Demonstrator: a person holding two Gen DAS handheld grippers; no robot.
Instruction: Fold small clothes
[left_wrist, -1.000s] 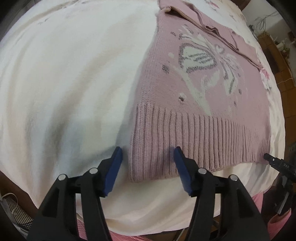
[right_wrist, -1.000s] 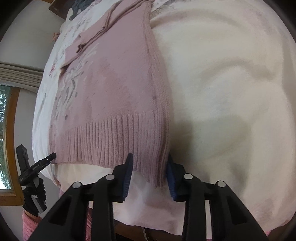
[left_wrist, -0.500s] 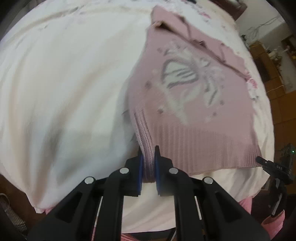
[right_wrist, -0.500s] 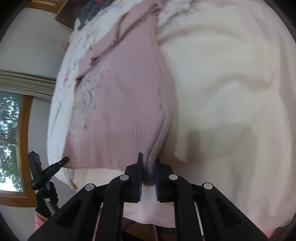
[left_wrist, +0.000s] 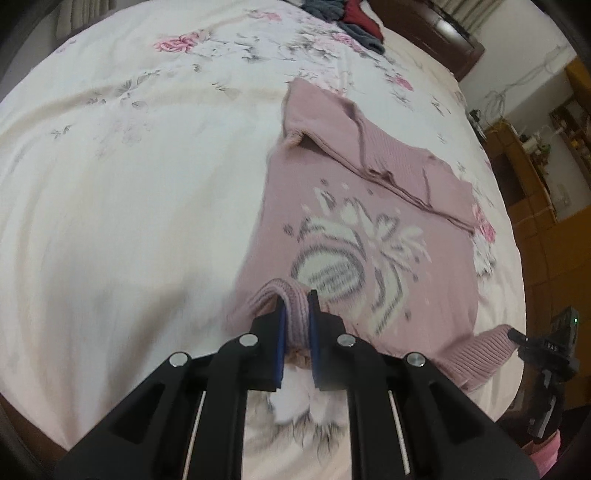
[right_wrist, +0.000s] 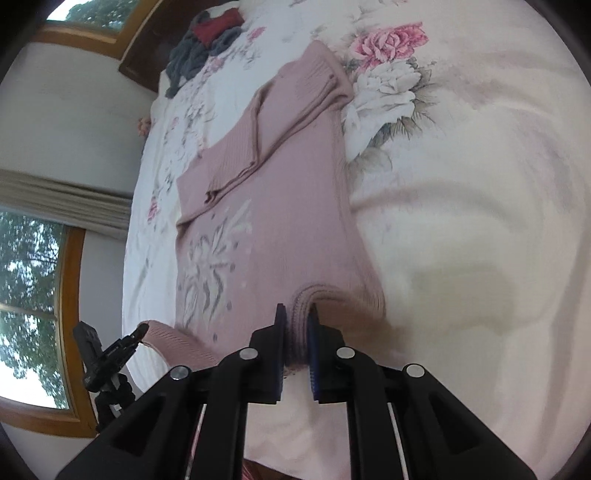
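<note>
Your left claw and right claw each pinch the pink knit sweater's ribbed hem, lifted off the floral bed.

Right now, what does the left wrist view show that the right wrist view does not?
Only the left wrist view shows wooden shelving by the wall. Only the right wrist view shows the window and curtain. Both show the pink sweater on the floral bedsheet, its ribbed hem pinched by the left gripper and right gripper.
</note>
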